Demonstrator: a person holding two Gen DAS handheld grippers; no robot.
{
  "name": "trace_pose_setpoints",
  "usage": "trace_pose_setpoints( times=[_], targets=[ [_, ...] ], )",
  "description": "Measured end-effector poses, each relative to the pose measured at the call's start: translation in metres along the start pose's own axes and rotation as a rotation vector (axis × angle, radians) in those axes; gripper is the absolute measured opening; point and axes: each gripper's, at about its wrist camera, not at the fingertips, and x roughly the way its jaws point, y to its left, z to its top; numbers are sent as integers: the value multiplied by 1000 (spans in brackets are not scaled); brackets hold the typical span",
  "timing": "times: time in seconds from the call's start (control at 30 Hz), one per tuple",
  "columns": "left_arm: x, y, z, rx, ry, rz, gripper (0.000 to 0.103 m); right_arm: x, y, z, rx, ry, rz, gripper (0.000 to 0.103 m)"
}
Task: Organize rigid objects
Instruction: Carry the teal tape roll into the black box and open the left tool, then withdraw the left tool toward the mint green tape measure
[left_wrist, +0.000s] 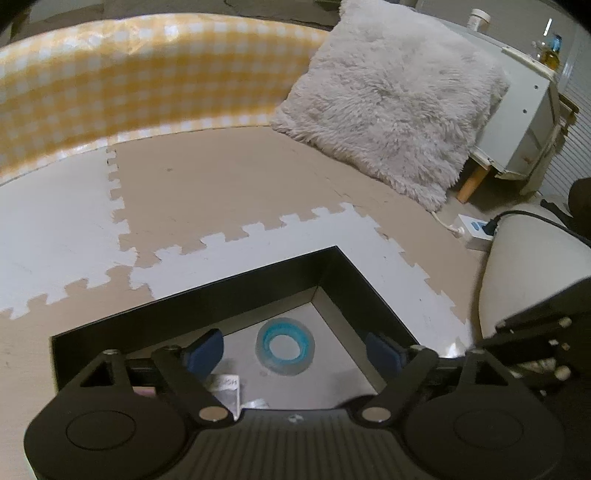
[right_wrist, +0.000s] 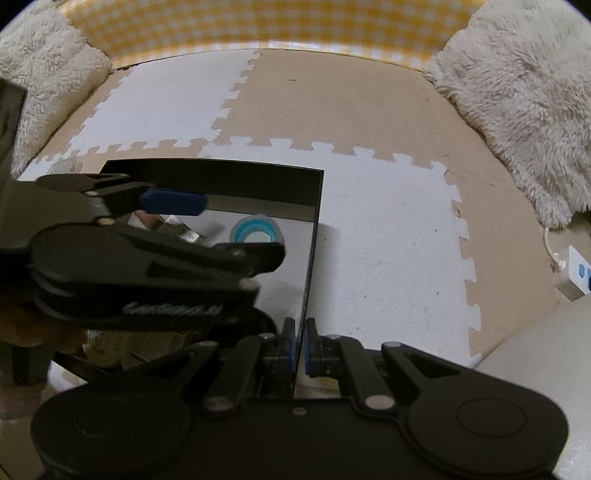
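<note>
A black open box sits on the foam floor mat. A roll of clear tape with a blue core lies on the box floor, also seen in the right wrist view. My left gripper is open and empty, hovering over the box with the tape roll between its blue pads. It shows from the side in the right wrist view. My right gripper is shut on the box's right wall. A small labelled packet lies in the box near the left gripper.
Beige and white puzzle mats cover the floor. A fluffy pillow lies at the right, another at the left. A yellow checked barrier runs behind. A white power strip and a white cabinet are at the right.
</note>
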Motion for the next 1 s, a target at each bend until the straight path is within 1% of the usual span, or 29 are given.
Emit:
trace_pose_setpoints(
  times=[0.13,0.3,0.53,0.7,0.83,1.0],
  targets=[
    [-14,2,-2,16,-2,15,97,0,0,-1,-6,-3,2,5],
    [-35,7,-4,-12,-17,13,103,0,0,-1,-11,-6,2,5],
    [-65,14,-9,-20,-24,9,103,0,-1,-2,-8,-7,6,5],
    [-86,15,-15,-5,-53,27,103,0,-1,-2,-9,-8,6,5],
    [-98,13,-21,10,-71,24,103,-1,-1,-2,-10,-8,5,5],
    [-113,15,-34,25,-90,33,103,-1,-1,-2,-12,-9,3,5]
  ],
)
